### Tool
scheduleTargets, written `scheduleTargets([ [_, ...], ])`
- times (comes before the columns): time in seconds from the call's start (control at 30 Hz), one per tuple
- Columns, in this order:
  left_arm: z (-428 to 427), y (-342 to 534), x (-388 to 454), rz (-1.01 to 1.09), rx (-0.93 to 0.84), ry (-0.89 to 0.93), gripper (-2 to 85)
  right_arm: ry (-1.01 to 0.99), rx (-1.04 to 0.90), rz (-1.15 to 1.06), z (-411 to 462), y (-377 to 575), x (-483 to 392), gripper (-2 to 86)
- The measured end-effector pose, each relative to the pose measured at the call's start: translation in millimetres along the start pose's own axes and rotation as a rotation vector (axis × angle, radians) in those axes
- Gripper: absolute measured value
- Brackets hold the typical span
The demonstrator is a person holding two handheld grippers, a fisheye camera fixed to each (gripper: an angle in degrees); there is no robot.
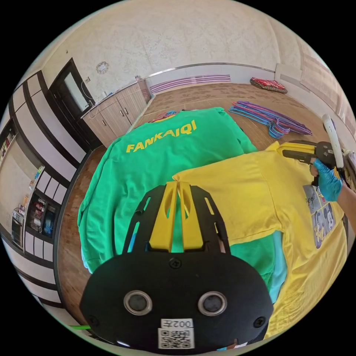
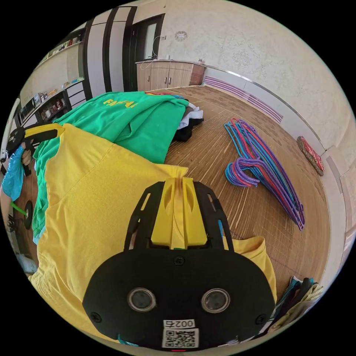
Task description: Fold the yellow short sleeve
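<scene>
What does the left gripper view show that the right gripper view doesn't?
Left gripper view: the cartoon print on the yellow shirt, and the full lettering on the green shirt.
Right gripper view: dark and white clothes behind the green shirt, and a clothes stack at the rim.
Shared: both shirts, the coloured hangers, the wooden floor and a gloved hand. The left tool and right tool each pinch the yellow shirt.
</scene>
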State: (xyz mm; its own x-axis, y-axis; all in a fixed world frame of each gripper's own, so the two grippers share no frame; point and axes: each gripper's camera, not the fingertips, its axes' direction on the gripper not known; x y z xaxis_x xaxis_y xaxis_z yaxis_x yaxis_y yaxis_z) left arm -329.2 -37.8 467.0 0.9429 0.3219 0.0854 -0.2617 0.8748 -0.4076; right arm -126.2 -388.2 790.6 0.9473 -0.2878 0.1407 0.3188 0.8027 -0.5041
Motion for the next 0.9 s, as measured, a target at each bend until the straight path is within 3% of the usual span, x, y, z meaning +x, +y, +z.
scheduleTargets([
  [0.17,21.8,3.6,-5.4,0.013,-0.086,0.046,-1.0,-0.073,-0.053,0.018,4.1,-4.3,12.8,6.6],
  [0.53,18.7,8.1,-17.4,0.007,-0.020,0.034,-1.0,-0.140,-0.129,0.041,26.6,-14.3,12.1,6.8],
  [0.73,5.4,12.3,-24.6,0.042,0.062,0.007,-1.0,0.034,-0.060,-0.051,20.2,-3.5,-11.5,2.5],
  [0.9,29.4,12.1,-28.7,0.085,-0.021,-0.001,-1.0,0.072,-0.101,-0.063,26.5,-2.3,-19.6,3.1],
])
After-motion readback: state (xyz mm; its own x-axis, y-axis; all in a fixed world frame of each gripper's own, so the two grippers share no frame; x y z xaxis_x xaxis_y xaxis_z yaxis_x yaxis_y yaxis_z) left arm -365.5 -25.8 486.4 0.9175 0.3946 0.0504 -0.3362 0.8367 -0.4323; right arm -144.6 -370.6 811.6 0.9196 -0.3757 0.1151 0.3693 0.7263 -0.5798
